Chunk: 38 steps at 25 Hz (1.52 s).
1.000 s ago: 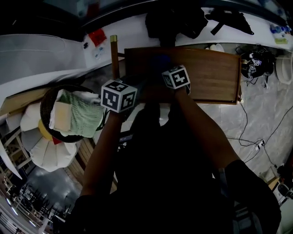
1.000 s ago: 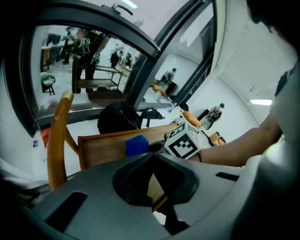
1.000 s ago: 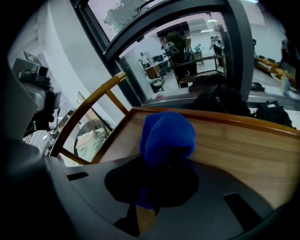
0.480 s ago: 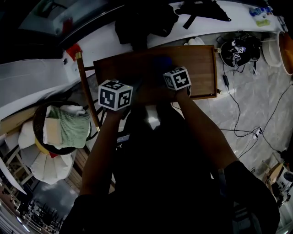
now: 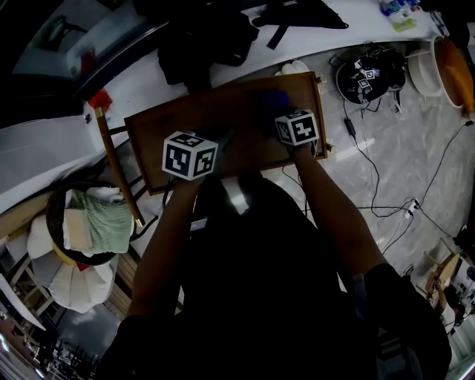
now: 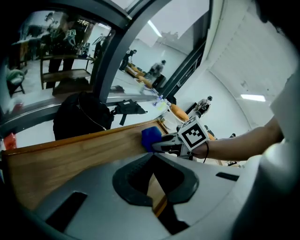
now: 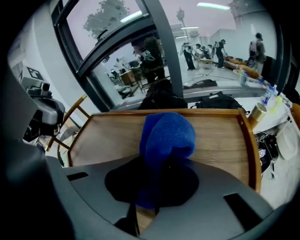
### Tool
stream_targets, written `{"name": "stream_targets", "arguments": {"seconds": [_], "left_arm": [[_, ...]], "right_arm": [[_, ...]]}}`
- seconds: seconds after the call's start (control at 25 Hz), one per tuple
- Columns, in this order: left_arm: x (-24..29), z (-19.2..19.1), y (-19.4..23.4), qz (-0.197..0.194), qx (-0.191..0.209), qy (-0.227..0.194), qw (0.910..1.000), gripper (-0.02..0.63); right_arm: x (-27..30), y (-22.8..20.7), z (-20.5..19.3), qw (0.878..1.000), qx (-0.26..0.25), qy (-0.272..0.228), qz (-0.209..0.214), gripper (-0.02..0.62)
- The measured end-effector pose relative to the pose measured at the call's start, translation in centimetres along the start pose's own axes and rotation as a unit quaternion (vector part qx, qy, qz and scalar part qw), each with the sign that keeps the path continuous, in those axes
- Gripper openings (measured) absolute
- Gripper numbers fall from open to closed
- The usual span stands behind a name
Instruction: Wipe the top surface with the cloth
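The blue cloth [image 7: 167, 136] is clamped by the right gripper [image 7: 157, 176] over the wooden top [image 7: 108, 138]. The left gripper [image 6: 152, 161] is closed, empty. The cloth may be snagged on the top's raised rim.

A pale, marbled floor [image 5: 404, 159] runs down the right, with thin black cables [image 5: 391, 214] trailing across it. Along the far side a white ledge [image 5: 356, 33] carries a black bag [image 5: 200, 41]. Above it rise tall glass panes [image 7: 211, 51] split by a dark grey window frame [image 7: 161, 42], and a strip light [image 7: 213, 5] glows high up. The wooden counter [image 5: 215, 115], raised at its rim, stands near the ledge. At near left a round dark basket [image 5: 50, 215] holds a green towel [image 5: 104, 223].
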<state>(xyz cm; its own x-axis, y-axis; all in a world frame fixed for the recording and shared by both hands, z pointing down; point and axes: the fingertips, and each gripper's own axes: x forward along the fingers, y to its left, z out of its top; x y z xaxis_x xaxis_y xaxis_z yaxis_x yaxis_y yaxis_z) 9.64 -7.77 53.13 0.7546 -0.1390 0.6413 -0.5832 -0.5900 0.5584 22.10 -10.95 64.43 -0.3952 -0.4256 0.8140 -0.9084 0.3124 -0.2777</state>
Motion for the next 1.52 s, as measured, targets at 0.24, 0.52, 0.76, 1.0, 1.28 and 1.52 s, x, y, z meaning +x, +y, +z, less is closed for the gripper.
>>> {"name": "stream_targets", "arguments": {"seconds": [0.24, 0.52, 0.76, 1.0, 1.28, 1.52], "left_arm": [[1.3, 1.1, -1.6, -0.008, 0.003, -0.004, 1.0, 0.008], [0.4, 1.9, -1.5, -0.001, 0.004, -0.022, 0.9998, 0.008], [-1.2, 1.8, -0.8, 0.004, -0.003, -0.034, 0.9994, 0.008], [-5.3, 1.4, 0.6, 0.015, -0.013, -0.061, 0.9979, 0.008], [-15.4, -1.3, 7.4, 0.067, -0.04, -0.09, 0.9929, 0.008], [-24.8, -6.0, 13.8, 0.119, -0.066, -0.098, 0.9858, 0.008]], "right_arm": [[-2.5, -4.0, 0.0, 1.0, 0.021, 0.003, -0.02, 0.064], [-4.5, -8.7, 0.2, 0.997, 0.007, 0.002, -0.082, 0.064], [-5.5, -10.5, -0.2, 0.992, 0.038, 0.011, -0.122, 0.064], [-6.3, -9.4, 0.6, 0.988, 0.073, -0.013, -0.135, 0.064], [0.0, 9.4, 4.9, 0.998, 0.036, -0.05, 0.003, 0.064], [8.9, 28.3, 6.0, 0.991, -0.019, -0.023, 0.13, 0.064]]}}
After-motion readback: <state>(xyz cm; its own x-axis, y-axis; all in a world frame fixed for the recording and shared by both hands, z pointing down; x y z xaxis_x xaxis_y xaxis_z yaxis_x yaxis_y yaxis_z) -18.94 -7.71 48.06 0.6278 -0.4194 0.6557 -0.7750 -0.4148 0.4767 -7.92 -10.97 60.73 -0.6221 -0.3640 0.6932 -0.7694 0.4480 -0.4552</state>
